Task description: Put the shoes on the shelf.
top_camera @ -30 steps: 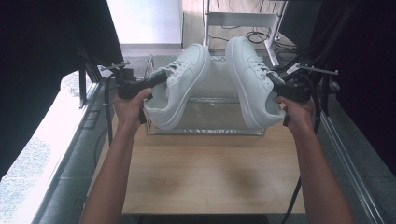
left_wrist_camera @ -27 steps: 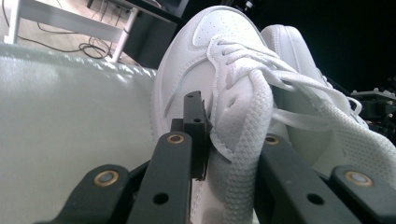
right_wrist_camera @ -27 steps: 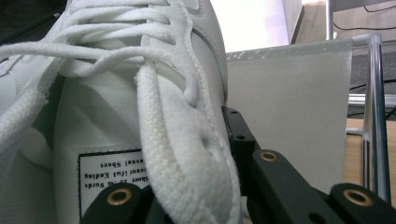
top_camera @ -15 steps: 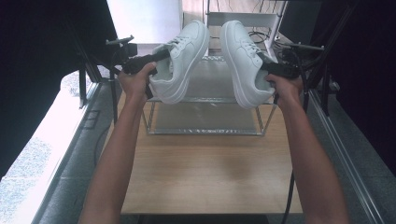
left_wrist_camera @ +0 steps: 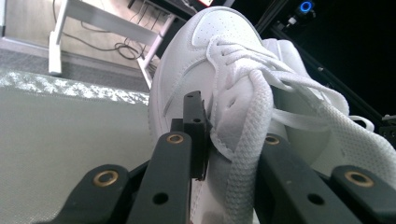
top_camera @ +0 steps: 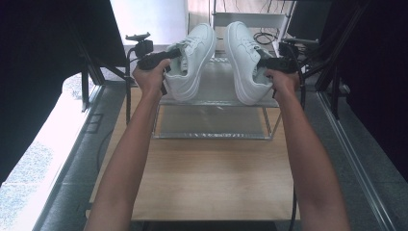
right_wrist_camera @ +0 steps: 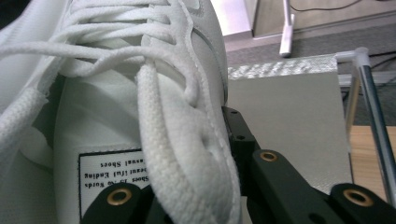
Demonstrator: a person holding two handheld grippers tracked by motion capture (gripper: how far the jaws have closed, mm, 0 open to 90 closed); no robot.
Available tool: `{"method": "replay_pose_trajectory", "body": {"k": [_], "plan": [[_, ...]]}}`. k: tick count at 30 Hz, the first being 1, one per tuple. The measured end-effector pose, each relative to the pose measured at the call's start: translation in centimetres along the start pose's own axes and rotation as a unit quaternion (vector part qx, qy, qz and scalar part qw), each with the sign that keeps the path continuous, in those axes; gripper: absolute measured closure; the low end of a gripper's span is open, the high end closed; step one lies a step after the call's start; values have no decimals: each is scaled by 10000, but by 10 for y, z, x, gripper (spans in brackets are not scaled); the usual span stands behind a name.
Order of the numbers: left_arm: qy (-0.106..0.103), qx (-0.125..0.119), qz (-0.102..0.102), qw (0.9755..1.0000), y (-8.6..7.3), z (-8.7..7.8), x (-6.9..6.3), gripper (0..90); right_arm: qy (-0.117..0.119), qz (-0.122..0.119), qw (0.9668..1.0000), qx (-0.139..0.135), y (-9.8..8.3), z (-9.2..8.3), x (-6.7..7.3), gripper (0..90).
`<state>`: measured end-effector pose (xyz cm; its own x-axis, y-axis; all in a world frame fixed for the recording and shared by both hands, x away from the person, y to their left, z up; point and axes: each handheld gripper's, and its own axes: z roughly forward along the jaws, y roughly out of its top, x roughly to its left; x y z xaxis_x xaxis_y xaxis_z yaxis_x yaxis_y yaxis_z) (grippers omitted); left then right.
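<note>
Two white sneakers are held in the air above a clear two-level rack. My left gripper is shut on the collar of the left sneaker, whose toe points away and up. In the left gripper view that sneaker fills the space between the jaws, one jaw outside its side wall. My right gripper is shut on the collar of the right sneaker. The right gripper view has the right sneaker with its tongue label close up, clamped between the jaws.
The rack's frosted top shelf lies just under both shoes, and its metal post stands at the right. A wooden table carries the rack. Black frame bars flank both sides, and a white stand with cables sits beyond.
Both arms have reached forward and carried the sneakers away from me, from the rack's front to over its top shelf. Both grips have held.
</note>
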<state>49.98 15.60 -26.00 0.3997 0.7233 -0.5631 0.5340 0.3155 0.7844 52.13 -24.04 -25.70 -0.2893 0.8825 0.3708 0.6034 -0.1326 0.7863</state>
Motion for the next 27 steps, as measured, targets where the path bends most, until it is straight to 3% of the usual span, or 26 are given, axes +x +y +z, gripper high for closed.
{"method": "replay_pose_trajectory", "body": {"k": [2, 7, 11, 16, 18, 20, 21, 22, 23, 24, 25, 26, 27], "plan": [[124, 26, -40, 9999, -2, 8, 1, 816, -168, 32, 9998, 36, 1, 8, 0, 859], [304, 86, -138, 9994, -9, 19, 4, 814, -324, 107, 9993, 139, 0, 21, 2, 859], [402, 197, -147, 9989, -15, 29, 7, 813, -544, -28, 9980, 306, -2, 35, 8, 855], [470, 256, -246, 9983, -19, 43, 9, 809, -706, -80, 9970, 306, 0, 41, 13, 844], [561, 349, -273, 9974, -21, 49, 11, 799, -780, -64, 9964, 311, 0, 45, 14, 833], [668, 446, -228, 9965, -25, 59, 13, 773, -837, -193, 9958, 328, 0, 52, 17, 796], [668, 446, -228, 9965, -25, 59, 13, 760, -837, -193, 9958, 328, 0, 52, 17, 796], [579, 633, -111, 9963, -27, 67, 15, 728, -814, -323, 9955, 352, -2, 58, 20, 729], [438, 521, -148, 9976, -28, 69, 15, 676, -738, -363, 9959, 375, -3, 61, 22, 687], [438, 521, -148, 9976, -28, 69, 15, 659, -738, -363, 9959, 375, -3, 61, 22, 687], [494, 576, 17, 9971, -26, 69, 13, 638, -776, -572, 9950, 271, -4, 62, 27, 665], [494, 576, 17, 9971, -26, 69, 13, 619, -776, -572, 9950, 271, -4, 62, 27, 665], [364, 589, 46, 9976, -26, 69, 13, 575, -694, -563, 9957, 262, -4, 61, 24, 622]]}}
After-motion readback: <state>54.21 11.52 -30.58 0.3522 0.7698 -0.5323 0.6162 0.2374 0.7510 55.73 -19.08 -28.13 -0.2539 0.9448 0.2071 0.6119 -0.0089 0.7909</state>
